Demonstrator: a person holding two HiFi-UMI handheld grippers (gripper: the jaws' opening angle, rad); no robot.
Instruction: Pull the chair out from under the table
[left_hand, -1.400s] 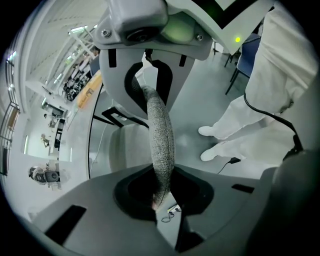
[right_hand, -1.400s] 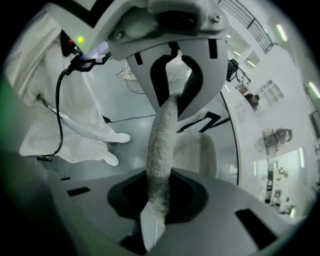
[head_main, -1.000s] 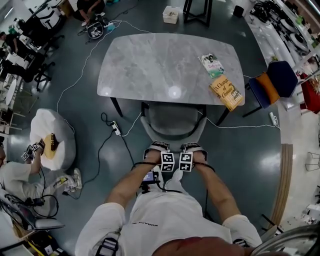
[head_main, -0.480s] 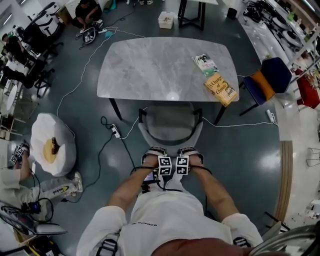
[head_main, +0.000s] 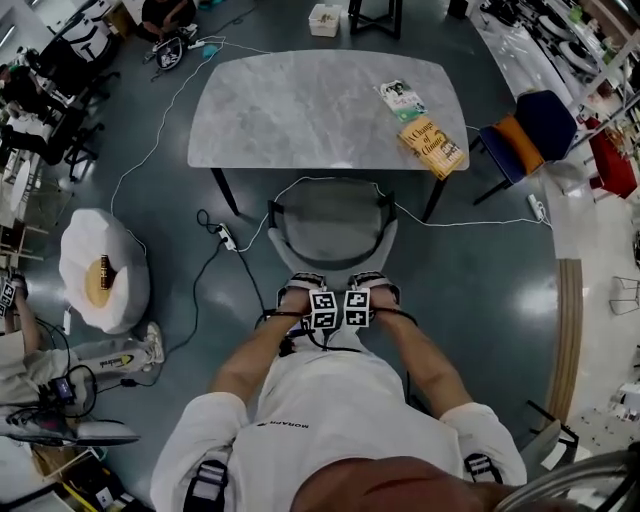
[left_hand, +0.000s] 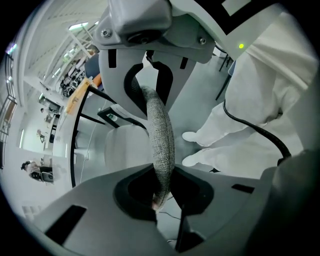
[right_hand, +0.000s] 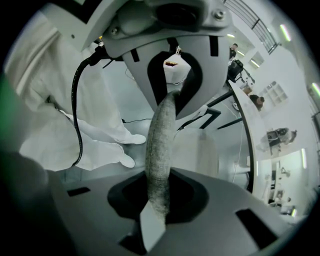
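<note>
Pull step: left gripper and right gripper, jaws narrow, pinch chair backrest rim; next, draw it clear of table ahead.

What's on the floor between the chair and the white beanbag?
A corded power strip lies there; the head view shows it.

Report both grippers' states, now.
Left gripper: shut on the chair backrest.
Right gripper: shut on the same chair backrest.
</note>
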